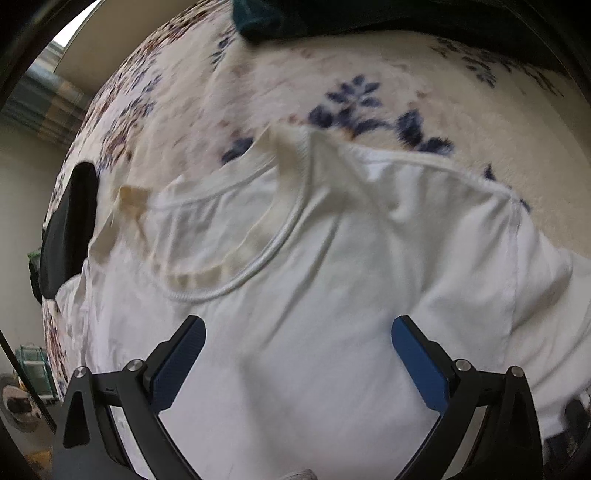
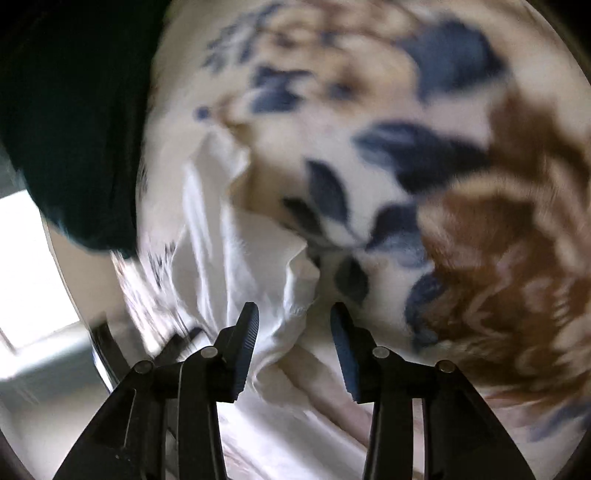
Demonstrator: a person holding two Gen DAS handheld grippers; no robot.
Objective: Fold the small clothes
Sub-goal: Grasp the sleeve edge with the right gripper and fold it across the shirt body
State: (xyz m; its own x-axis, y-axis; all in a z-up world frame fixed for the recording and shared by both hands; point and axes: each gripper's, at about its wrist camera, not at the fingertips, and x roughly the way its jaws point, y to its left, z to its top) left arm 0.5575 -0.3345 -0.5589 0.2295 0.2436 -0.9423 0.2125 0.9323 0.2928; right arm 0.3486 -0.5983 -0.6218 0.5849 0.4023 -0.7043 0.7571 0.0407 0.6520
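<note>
White T-shirt (image 1: 314, 266) spread out on a floral blanket (image 1: 388, 70), cream with blue and brown flowers. Neckline facing up in the left wrist view, with the ribbed collar (image 1: 236, 258) curved and a yellowish band along its inner side. One sleeve (image 1: 535, 280) reaching toward the right edge of the blanket, some soft wrinkles over the chest. Left gripper (image 1: 298, 363) poised over the chest part of the shirt, below the collar, jaws spread wide, nothing between the blue pads (image 1: 417, 362). Impossible to tell whether the fingertips touch the cloth.

Dark black item (image 1: 68, 225) lying at the left edge of the blanket, just beside the shoulder of the shirt. Dark green cloth (image 1: 273, 18) at the far edge of the blanket, well apart from the shirt. Plaid curtain (image 1: 44, 107) seen past the blanket on the left.

In the right wrist view, much motion blur. Right gripper (image 2: 294, 345) also released, jaws apart, with a bunched and wrinkled edge of the white T-shirt (image 2: 243, 258) lying between the two fingers and going up and left from there. Not gripped: the pads (image 2: 246, 347) stand clear on both sides of the fold. Blanket (image 2: 424, 155) filling the right side of this view, with large blue leaves and a brown flower. Dark cloth (image 2: 70, 118) at the upper left, near the shirt edge.
</note>
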